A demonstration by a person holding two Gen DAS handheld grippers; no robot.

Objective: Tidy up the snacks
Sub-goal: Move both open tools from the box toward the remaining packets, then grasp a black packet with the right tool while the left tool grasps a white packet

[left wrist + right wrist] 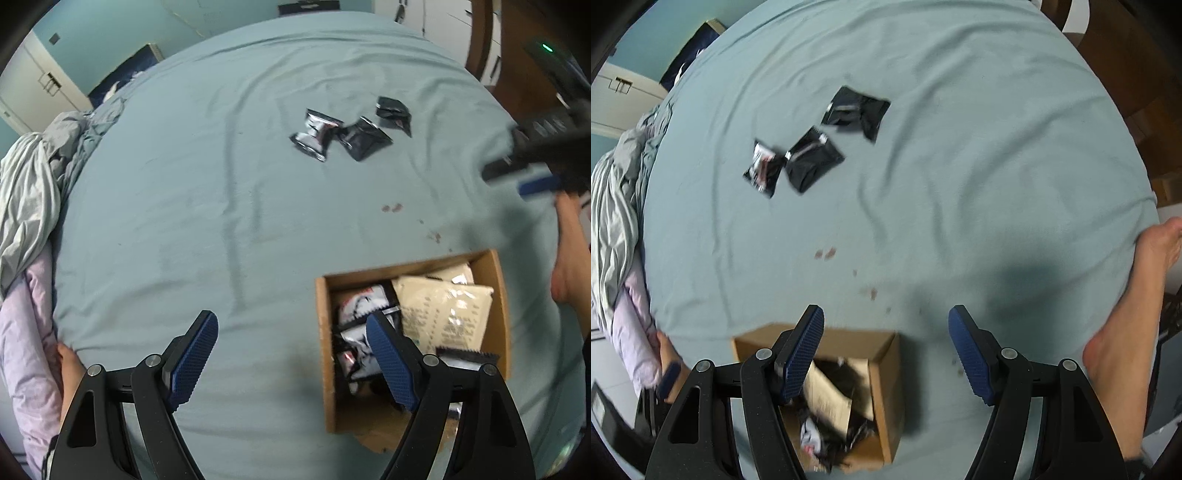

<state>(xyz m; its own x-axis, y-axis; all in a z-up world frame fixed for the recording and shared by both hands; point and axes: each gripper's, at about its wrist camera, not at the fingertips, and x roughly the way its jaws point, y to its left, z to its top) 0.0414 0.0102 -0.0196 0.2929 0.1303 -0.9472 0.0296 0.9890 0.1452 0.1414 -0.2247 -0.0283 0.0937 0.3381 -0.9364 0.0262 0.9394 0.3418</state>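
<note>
1. We see 3 black snack packets (351,133) lying loose on the bed sheet (184,221), well apart from the cardboard box (325,332) holding more packets.
2. They look light, crinkly and slippery; we would pinch a sealed edge.
3. No writing is readable.
4. Left gripper (291,362) and right gripper (886,354): jaws wide apart, empty.

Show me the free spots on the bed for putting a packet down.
Free: the wide sheet between the crumpled bedding and the cardboard box, and the strip between the box and the three dark packets. Crowded: inside the box, full of packets.
</note>
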